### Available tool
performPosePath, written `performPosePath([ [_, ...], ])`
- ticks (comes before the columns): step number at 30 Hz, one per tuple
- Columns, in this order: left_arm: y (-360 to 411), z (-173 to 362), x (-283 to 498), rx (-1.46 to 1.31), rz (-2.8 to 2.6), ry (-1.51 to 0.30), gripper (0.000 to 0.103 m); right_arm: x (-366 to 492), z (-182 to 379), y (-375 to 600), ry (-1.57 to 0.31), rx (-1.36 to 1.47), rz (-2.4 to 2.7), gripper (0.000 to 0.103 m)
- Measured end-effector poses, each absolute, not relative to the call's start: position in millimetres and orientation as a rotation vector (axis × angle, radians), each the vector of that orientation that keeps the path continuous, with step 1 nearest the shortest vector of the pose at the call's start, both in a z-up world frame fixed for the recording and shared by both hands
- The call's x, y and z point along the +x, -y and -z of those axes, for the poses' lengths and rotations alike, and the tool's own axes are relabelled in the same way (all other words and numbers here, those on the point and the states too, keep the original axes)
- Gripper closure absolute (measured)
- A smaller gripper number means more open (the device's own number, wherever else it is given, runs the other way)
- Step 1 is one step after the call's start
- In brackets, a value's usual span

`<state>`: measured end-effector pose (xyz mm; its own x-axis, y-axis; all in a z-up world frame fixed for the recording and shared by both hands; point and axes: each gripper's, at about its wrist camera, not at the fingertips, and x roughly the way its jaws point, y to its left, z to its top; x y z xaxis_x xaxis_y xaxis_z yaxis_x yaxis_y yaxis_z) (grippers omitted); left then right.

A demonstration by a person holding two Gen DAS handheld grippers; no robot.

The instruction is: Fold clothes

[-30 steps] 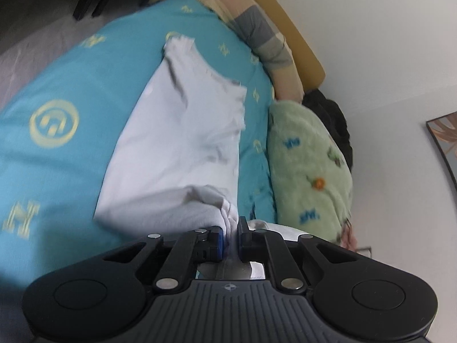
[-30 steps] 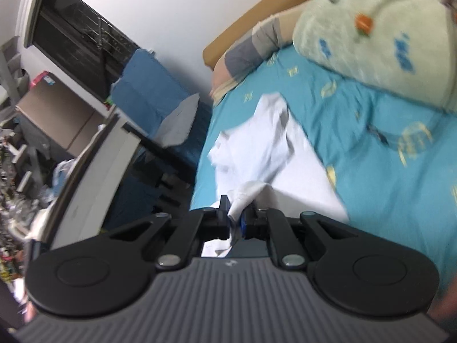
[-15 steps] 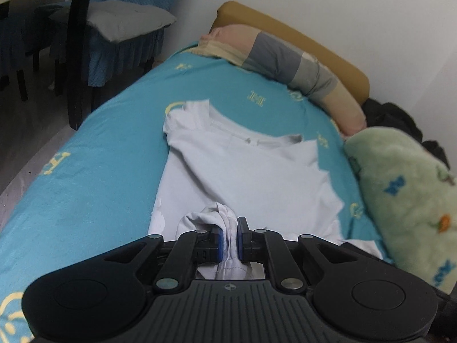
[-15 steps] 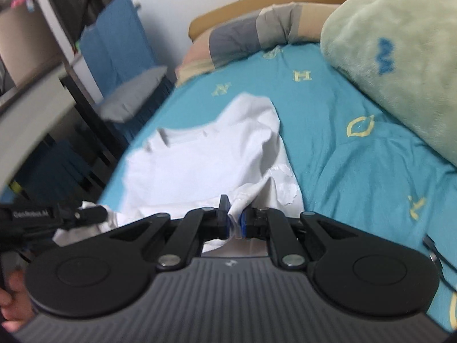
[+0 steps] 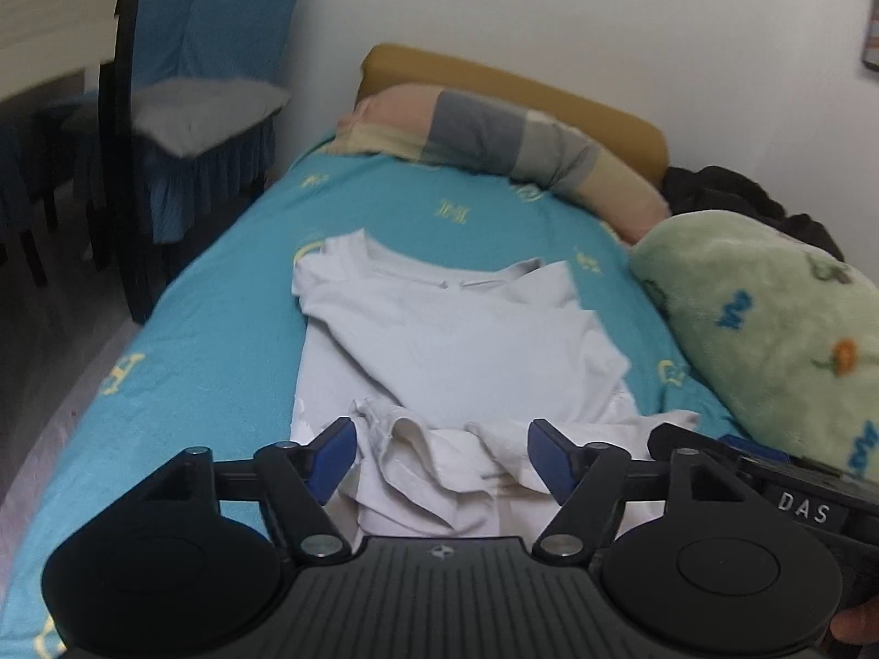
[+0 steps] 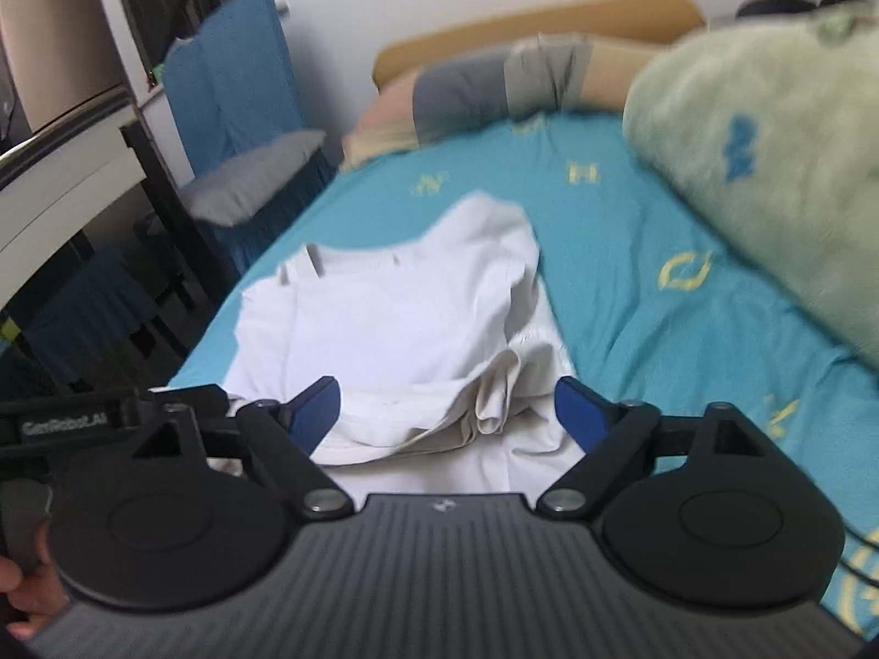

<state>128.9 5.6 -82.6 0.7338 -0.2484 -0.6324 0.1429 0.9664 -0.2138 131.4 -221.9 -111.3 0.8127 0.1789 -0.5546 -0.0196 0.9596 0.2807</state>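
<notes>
Lying on the bed (image 5: 220,329): one white shirt (image 5: 456,340), collar toward the striped pillow (image 5: 494,137), its near edge bunched. My left claw (image 5: 442,453) spread wide, empty, straddling that bunch; my right claw (image 6: 448,409) likewise. Green blanket (image 5: 769,329) alongside.

**Occlusions and unclear regions**

Near hem of white shirt (image 5: 456,351) hidden behind left gripper (image 5: 442,453) body. Right view: green blanket (image 6: 769,165) and striped pillow (image 6: 494,88) motion-blurred, blanket cut by right edge. Dark heap (image 5: 730,192) behind blanket: identity unclear. Wall picture (image 5: 871,27) cropped at frame edge.
</notes>
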Motion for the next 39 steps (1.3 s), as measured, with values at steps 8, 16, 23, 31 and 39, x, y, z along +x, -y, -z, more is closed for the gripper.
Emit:
performPosePath([
  [8, 6.8, 33.1, 48.4, -0.082, 0.241, -0.592, 0.008, 62.6, 56.2, 213.5, -0.502, 0.230, -0.117, 0.018],
  [16, -3.6, 11.1, -17.0, -0.112, 0.225, -0.508, 0.007, -5.8, 36.9, 214.1, -0.435, 0.238, -0.119, 0.018],
  [23, 4.0, 14.0, -19.1, -0.088, 0.221, -0.508, 0.007, -11.4, 36.2, 209.9, -0.417, 0.222, -0.123, 0.018],
  [31, 3.3, 25.6, -8.7, -0.109, 0.218, -0.550, 0.007, -8.4, 39.1, 211.9, -0.416, 0.227, -0.107, 0.018],
  [39, -1.6, 41.3, 2.1, -0.171, 0.216, -0.641, 0.007, -6.0, 44.6, 216.2, -0.434, 0.246, -0.085, 0.018],
])
